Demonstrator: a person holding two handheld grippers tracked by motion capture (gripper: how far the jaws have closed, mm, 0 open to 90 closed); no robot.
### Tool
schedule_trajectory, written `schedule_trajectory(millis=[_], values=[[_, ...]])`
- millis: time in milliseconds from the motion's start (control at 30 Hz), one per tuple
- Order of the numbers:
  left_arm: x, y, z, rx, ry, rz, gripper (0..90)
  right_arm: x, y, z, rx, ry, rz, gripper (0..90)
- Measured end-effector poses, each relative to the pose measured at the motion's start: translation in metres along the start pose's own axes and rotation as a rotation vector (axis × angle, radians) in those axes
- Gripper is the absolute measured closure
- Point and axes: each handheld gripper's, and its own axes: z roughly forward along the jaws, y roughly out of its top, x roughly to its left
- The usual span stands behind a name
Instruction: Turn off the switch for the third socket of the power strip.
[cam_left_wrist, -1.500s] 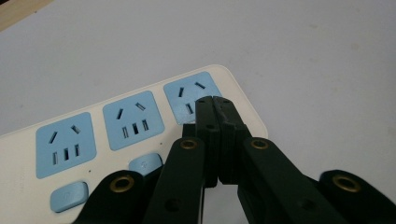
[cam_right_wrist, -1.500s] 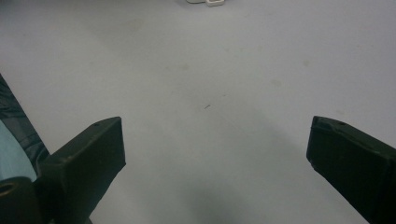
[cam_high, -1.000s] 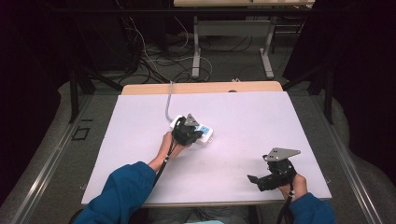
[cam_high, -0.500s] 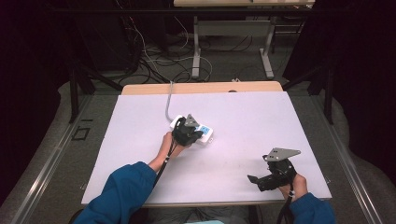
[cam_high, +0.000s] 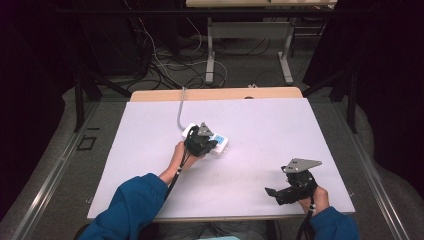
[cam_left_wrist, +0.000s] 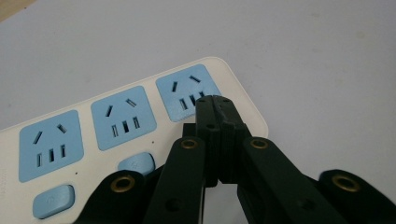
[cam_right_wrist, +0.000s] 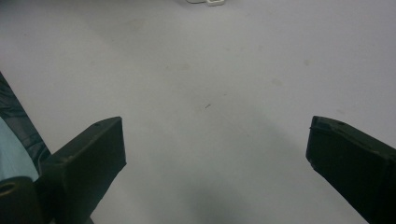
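1. The power strip (cam_left_wrist: 116, 135) is a flat white plastic bar with rounded corners. It lies on the table near the centre, slightly toward 10 o'clock in the high view, where it shows as power strip (cam_high: 220, 145).
2. Three pale blue square socket panels are visible on it, each with slotted holes, and two rounded blue buttons sit along its near edge in the left gripper view.
3. A grey cord (cam_high: 180, 107) runs from the strip toward 12 o'clock, to the table's far edge.
4. The left gripper (cam_left_wrist: 216, 109) is black, hard plastic with brass-coloured rivets. Its jaws are pressed together with nothing between them, and their tips hang over the end socket panel at the strip's edge; whether they touch it I cannot tell.
5. In the high view the left gripper (cam_high: 201, 142) covers part of the strip, held by a hand (cam_high: 179, 156) in a blue sleeve.
6. The right gripper (cam_right_wrist: 215, 149) has its two matte black jaws spread wide apart, with bare table between them.
7. In the high view the right gripper (cam_high: 292, 185) sits at about 4 o'clock on the table, well apart from the strip.
8. The table (cam_high: 260, 125) has a smooth, pale lilac-white top with faint specks; a wooden strip edges its far side.
9. Beyond the table, tangled cables (cam_high: 165, 60) lie on a dark floor by the metal legs of another table.
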Motion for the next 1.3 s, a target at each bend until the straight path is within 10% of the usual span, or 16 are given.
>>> schedule_trajectory(millis=[800,1300], values=[[0.0018,-0.0021,0.0003,-0.002,0.044,0.035,90.0,0.0002,-0.0005,0.0009,-0.003,-0.003,0.001,4.2],[0.0006,-0.0016,0.0001,-0.014,-0.003,0.016,90.0,-0.0001,-0.0004,0.0012,-0.007,0.000,0.001,4.2]])
